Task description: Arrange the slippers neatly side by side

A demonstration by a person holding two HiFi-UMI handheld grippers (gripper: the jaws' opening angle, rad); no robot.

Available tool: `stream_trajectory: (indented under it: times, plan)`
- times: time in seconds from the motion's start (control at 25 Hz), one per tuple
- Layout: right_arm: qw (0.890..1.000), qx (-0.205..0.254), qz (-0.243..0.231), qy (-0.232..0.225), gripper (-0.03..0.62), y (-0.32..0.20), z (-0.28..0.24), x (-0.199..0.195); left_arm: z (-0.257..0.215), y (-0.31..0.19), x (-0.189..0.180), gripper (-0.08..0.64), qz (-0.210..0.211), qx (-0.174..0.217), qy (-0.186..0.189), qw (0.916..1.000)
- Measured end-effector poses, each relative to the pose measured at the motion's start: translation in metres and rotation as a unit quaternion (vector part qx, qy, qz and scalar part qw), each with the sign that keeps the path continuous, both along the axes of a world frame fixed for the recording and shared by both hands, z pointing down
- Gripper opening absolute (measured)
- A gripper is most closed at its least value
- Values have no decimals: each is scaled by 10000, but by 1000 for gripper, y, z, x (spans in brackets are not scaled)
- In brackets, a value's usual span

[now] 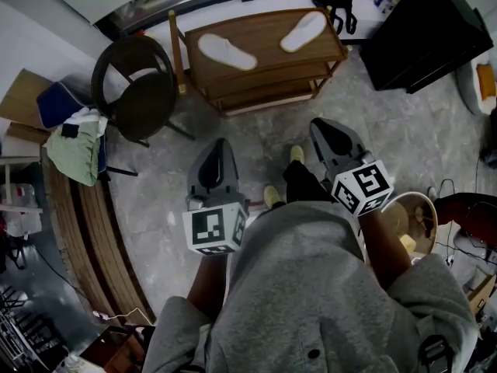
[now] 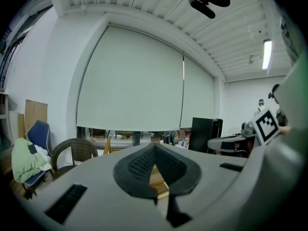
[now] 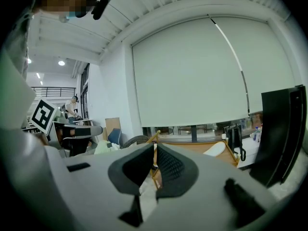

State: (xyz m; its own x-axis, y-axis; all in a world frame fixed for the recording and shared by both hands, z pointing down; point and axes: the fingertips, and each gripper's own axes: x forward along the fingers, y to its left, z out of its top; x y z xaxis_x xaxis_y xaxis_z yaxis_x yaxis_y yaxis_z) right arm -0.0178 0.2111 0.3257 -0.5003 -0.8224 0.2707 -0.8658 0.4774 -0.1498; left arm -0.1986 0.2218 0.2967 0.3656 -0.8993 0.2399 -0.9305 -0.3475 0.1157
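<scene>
Both grippers are up in front of the person, and neither one is carrying anything. In its own view the left gripper (image 2: 155, 146) has its dark pads meeting at the tip, closed on nothing. The right gripper (image 3: 155, 146) looks the same, jaws drawn together with no object between them.

From the head view, the left gripper (image 1: 221, 144) hangs over the grey floor (image 1: 256, 134) at about 11 o'clock from the person's body. The right gripper (image 1: 320, 124) sits at about 1 o'clock, a little further forward. The two are apart, with the person's yellow shoes (image 1: 272, 196) showing on the floor between them.

The slippers are straight ahead at 12 o'clock, on top of the wooden shelf (image 1: 266, 39). The left slipper (image 1: 227, 52) lies slanted towards 11 o'clock and the right slipper (image 1: 303, 31) angles off towards 1 o'clock. They are splayed in a V, well apart, with bare wood between them. Both grippers are well short of the shelf, touching neither slipper.

A dark wicker chair (image 1: 137, 88) stands just beside the shelf at 10 o'clock. A black cabinet (image 1: 431, 29) stands at 2 o'clock. A blue chair (image 1: 56, 103) draped with green cloth is out at 9 o'clock.
</scene>
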Motion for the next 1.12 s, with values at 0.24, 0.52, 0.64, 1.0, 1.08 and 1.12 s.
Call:
stream_trajectory:
  times: [0.24,0.52,0.64,1.0,1.08,1.12]
  plan:
    - [10000,-13,18,32,34,-10,4,3,2,-9,-1,14,-35,-23,40,10000]
    - [9999,35,-96,47,34,-41,1,-2,1,-31,-4,14,-102,21,37,9999]
    - [9999,57,-123,31,34,-56,1,-2,3,-43,-4,14,-130,15,21,9999]
    - [10000,2,-58,-12,34,-108,8,18,3,-93,15,14,-73,-3,-40,10000]
    - [10000,-37,-41,-3,34,-118,10,22,5,-104,20,14,-39,-62,-49,10000]
    - [10000,-54,-43,6,34,-123,12,24,6,-110,22,14,-46,-95,-38,9999]
